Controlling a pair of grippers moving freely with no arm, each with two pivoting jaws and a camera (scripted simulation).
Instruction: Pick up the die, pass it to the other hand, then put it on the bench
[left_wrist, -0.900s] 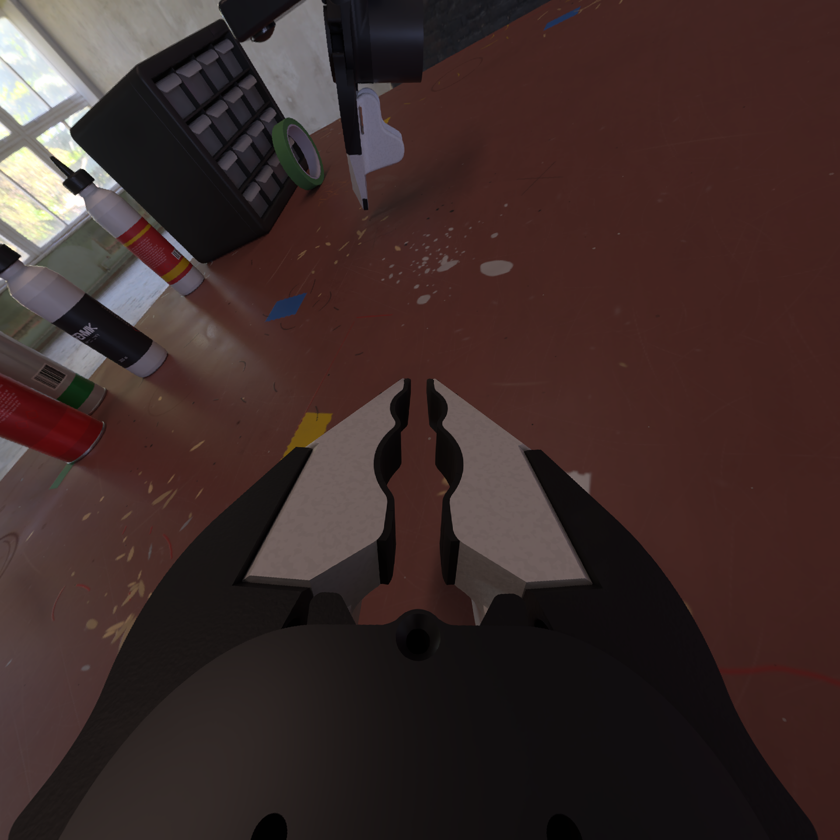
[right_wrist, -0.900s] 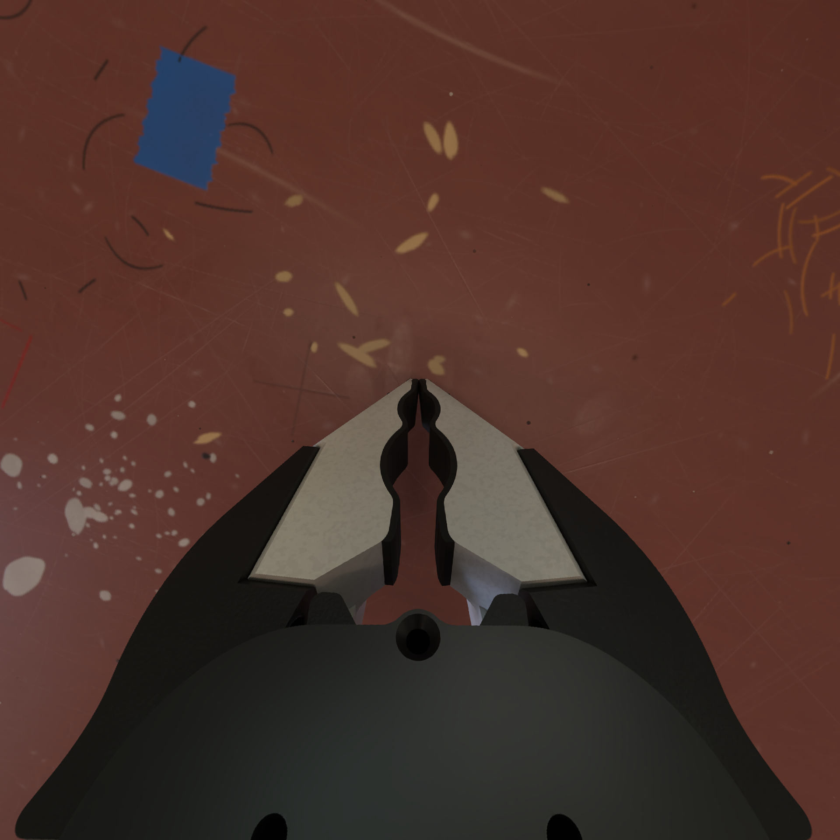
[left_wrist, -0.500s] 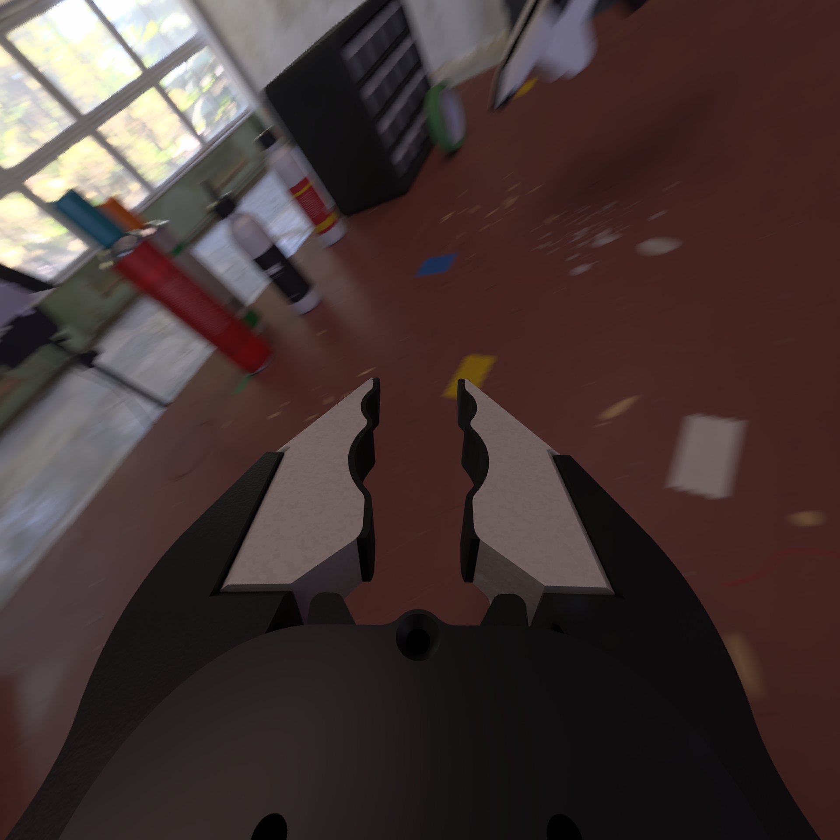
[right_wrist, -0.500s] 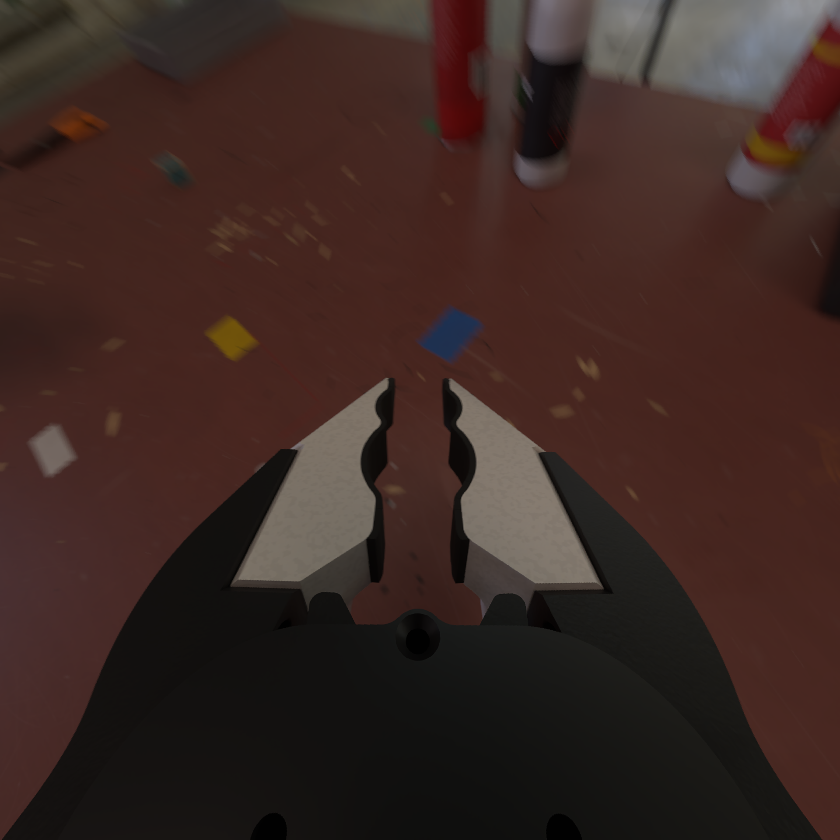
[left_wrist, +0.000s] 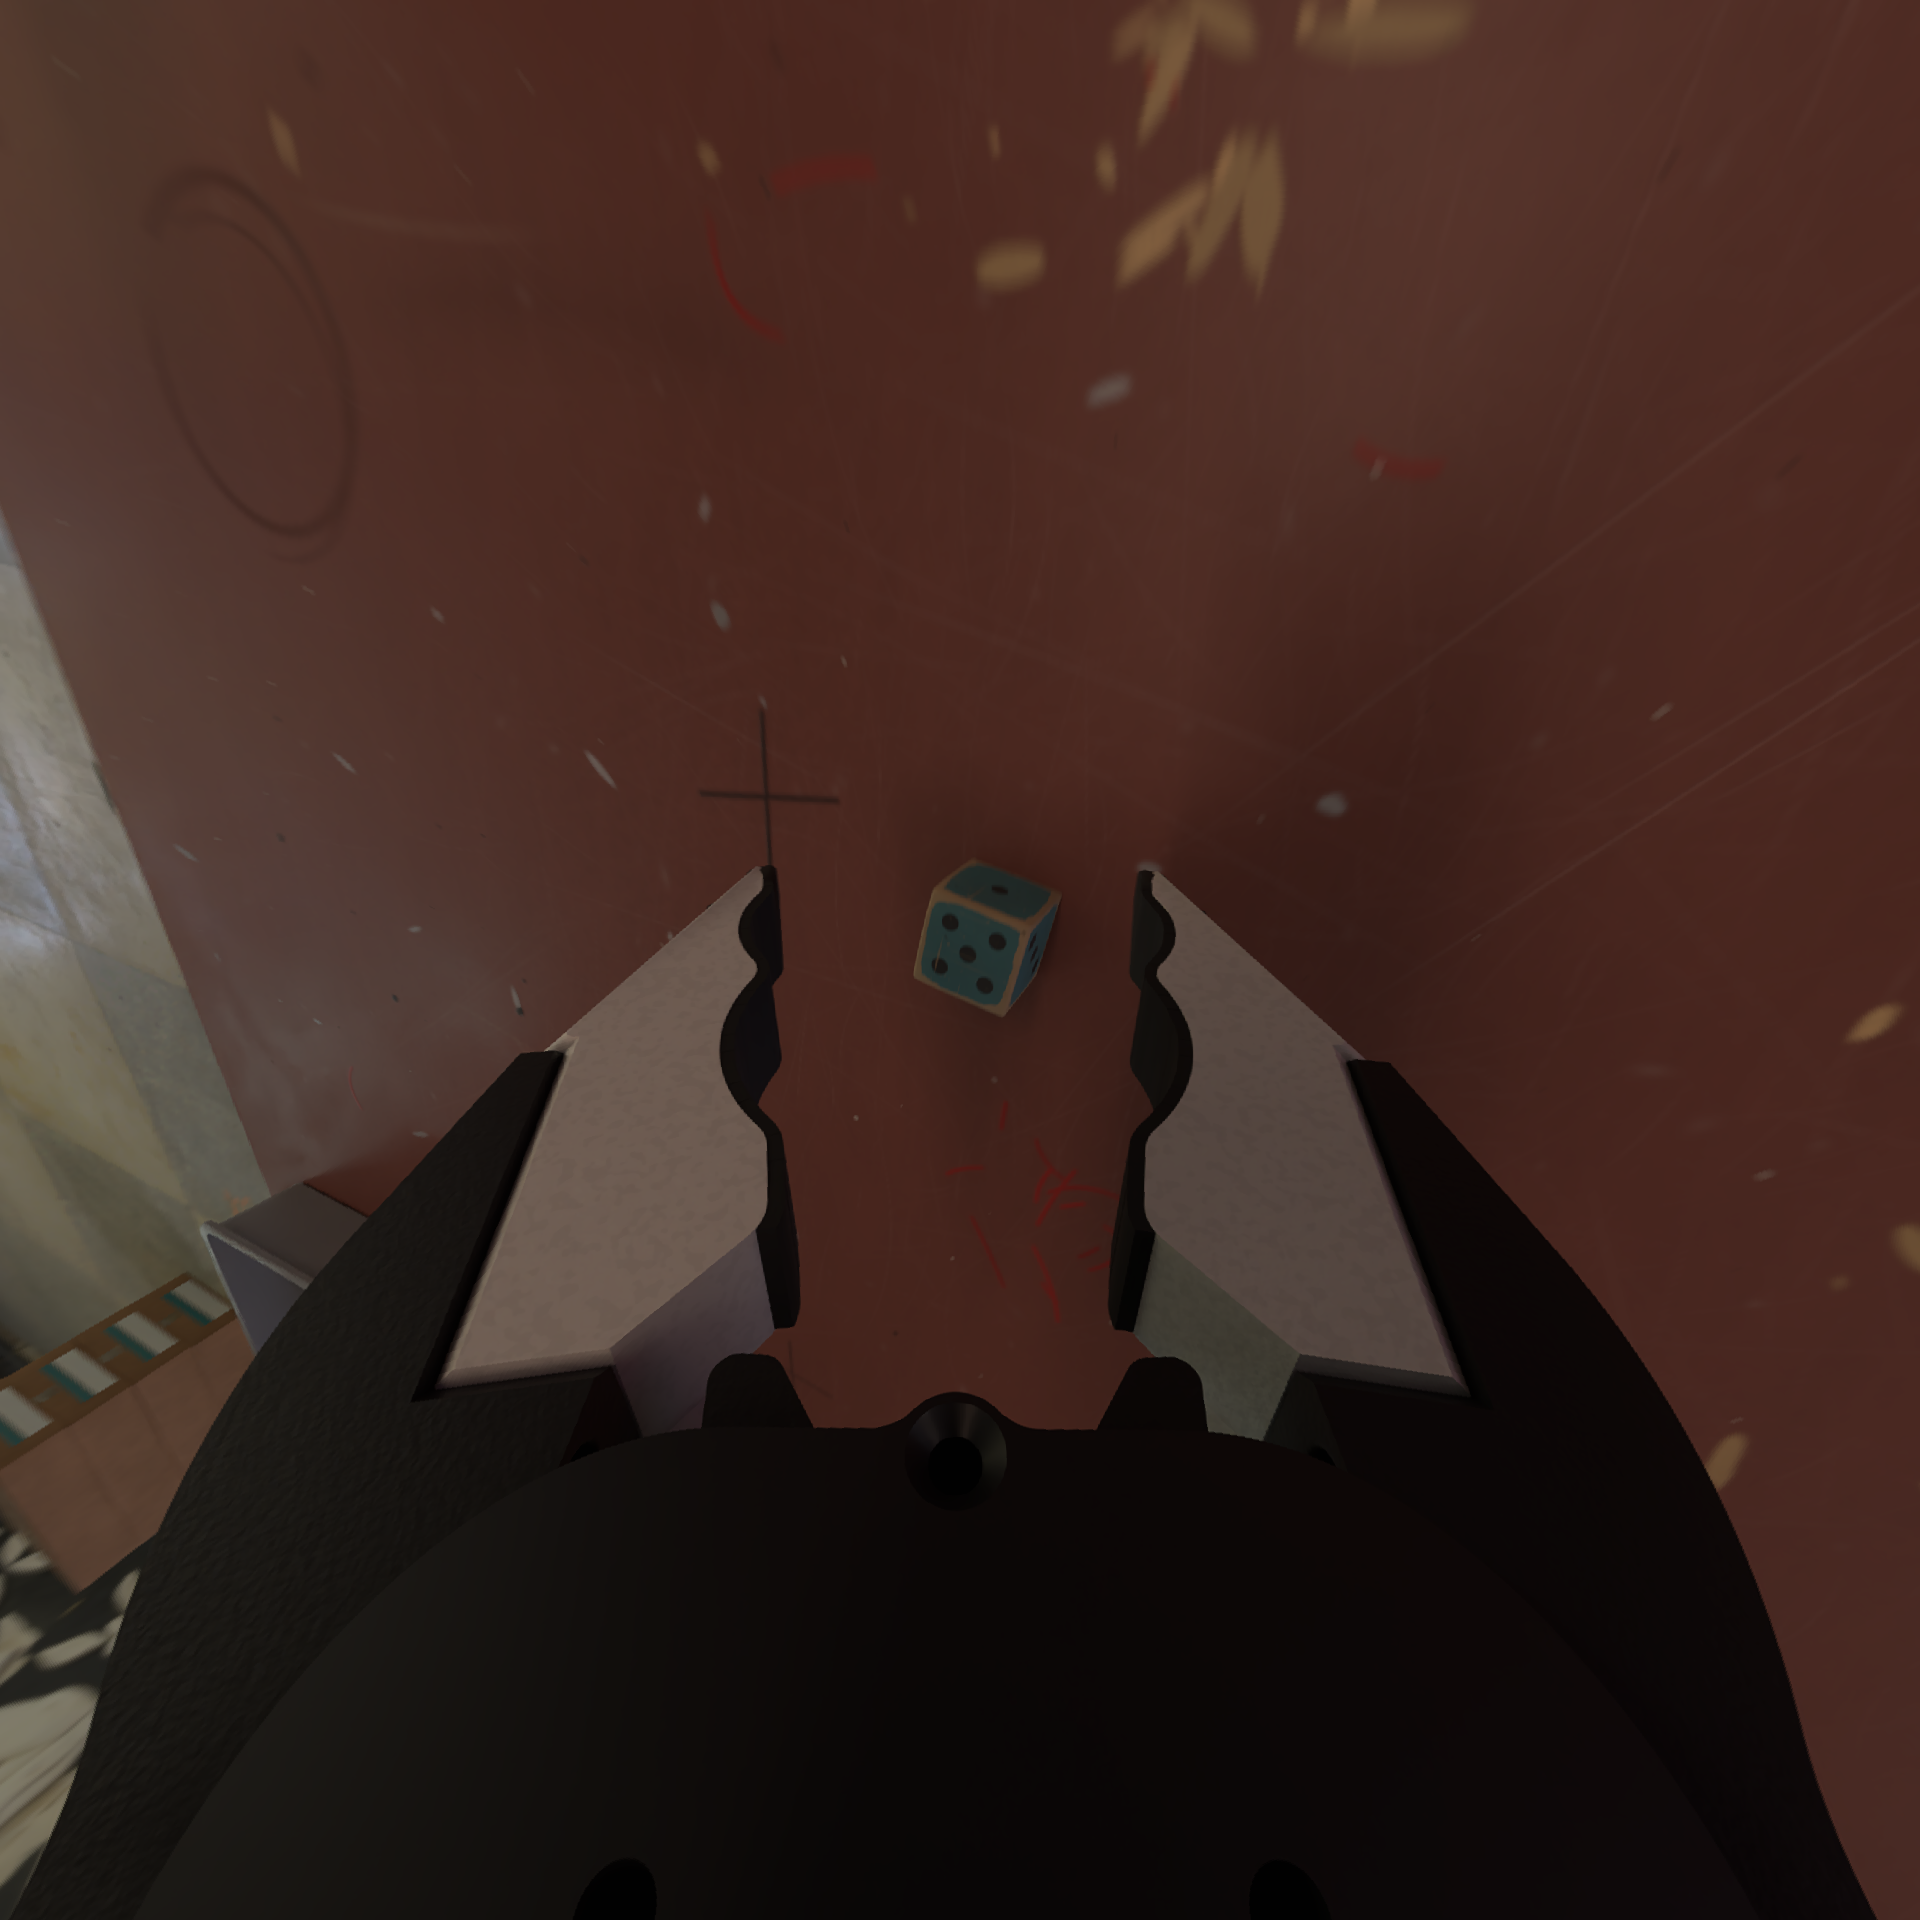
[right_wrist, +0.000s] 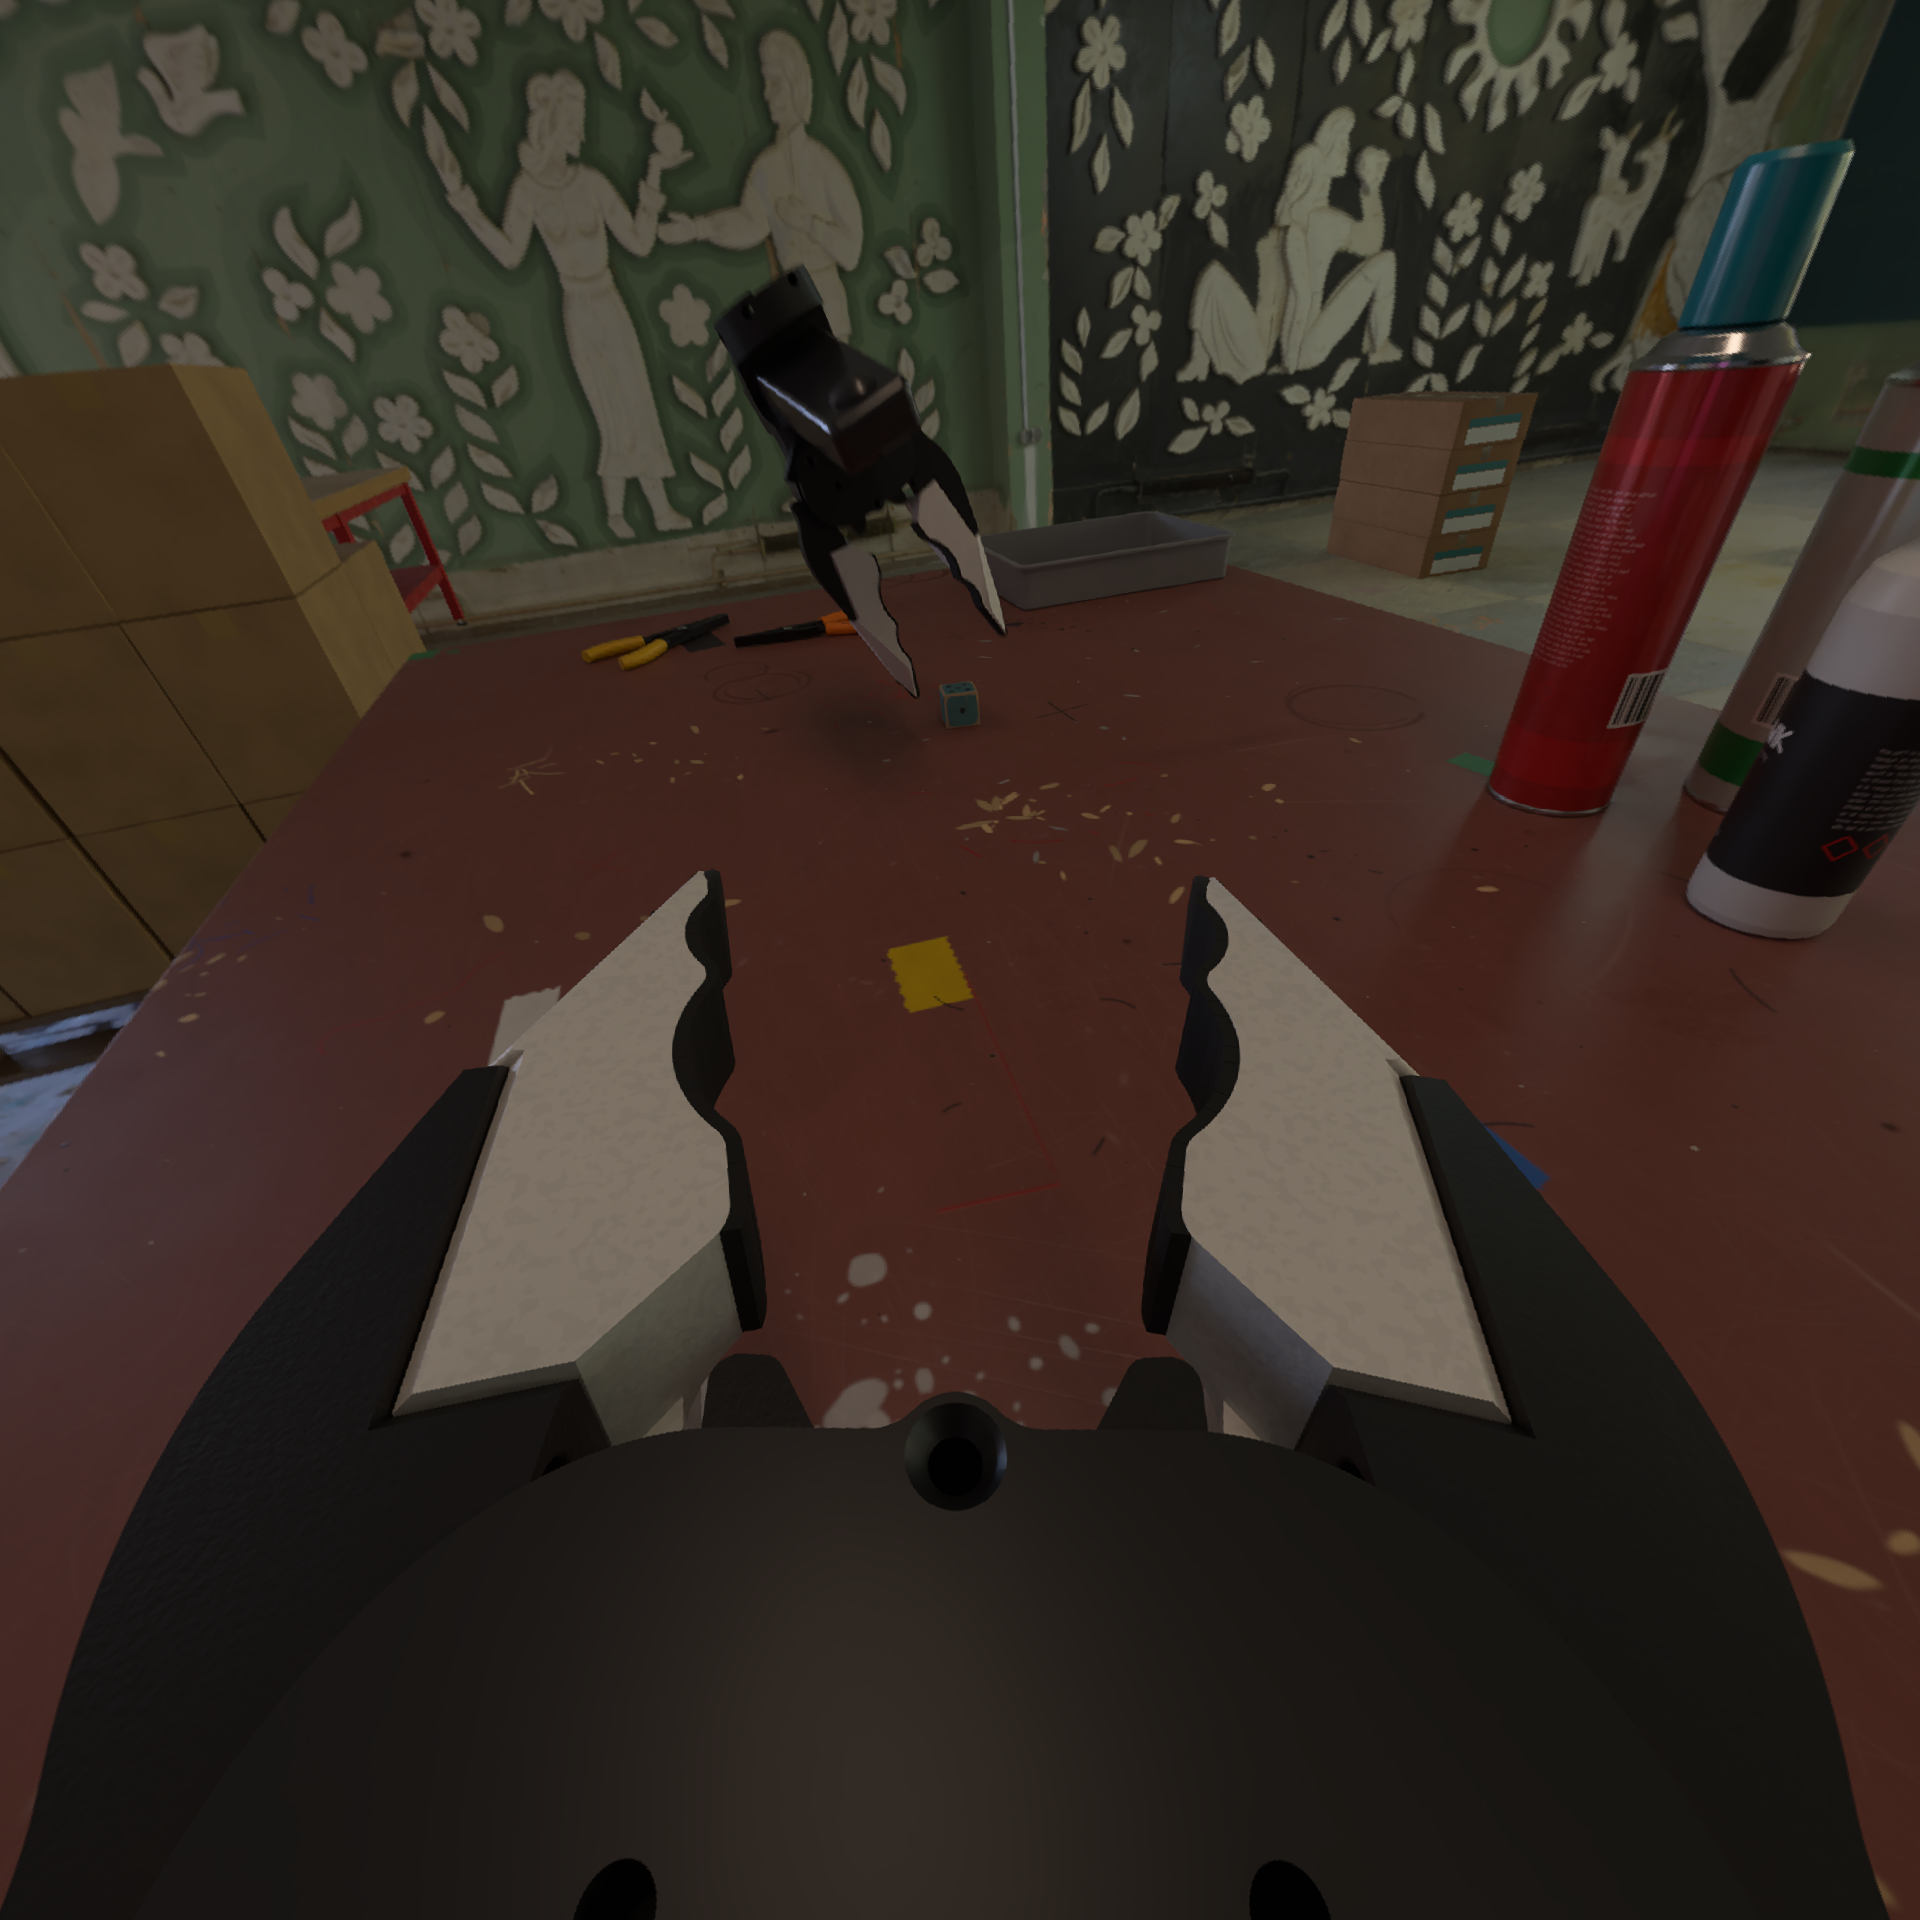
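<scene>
A: Left wrist view: the left gripper (left_wrist: 954, 883) hangs over the table (left_wrist: 1455, 520) with its fingers (left_wrist: 644, 1091) spread wide and empty. The die (left_wrist: 985, 937) lies between them, sitting on the table below the tips, a little right of centre and turned at a slight angle.

B: So the step in hand is the pick-up?

A: I judge so. To do it well, come straight down until the tips bracket the die, nudge slightly right to centre it, and twist so the fingers meet two flat faces, not corners. A small cube may skid or pop out if pinched crooked.

B: And the other one?

A: The right gripper (right_wrist: 954, 894) waits well apart, fingers (right_wrist: 592, 1122) also wide and holding nothing. From there the die (right_wrist: 958, 705) shows just beside the left gripper (right_wrist: 948, 644), whose tips are not touching it.
</scene>
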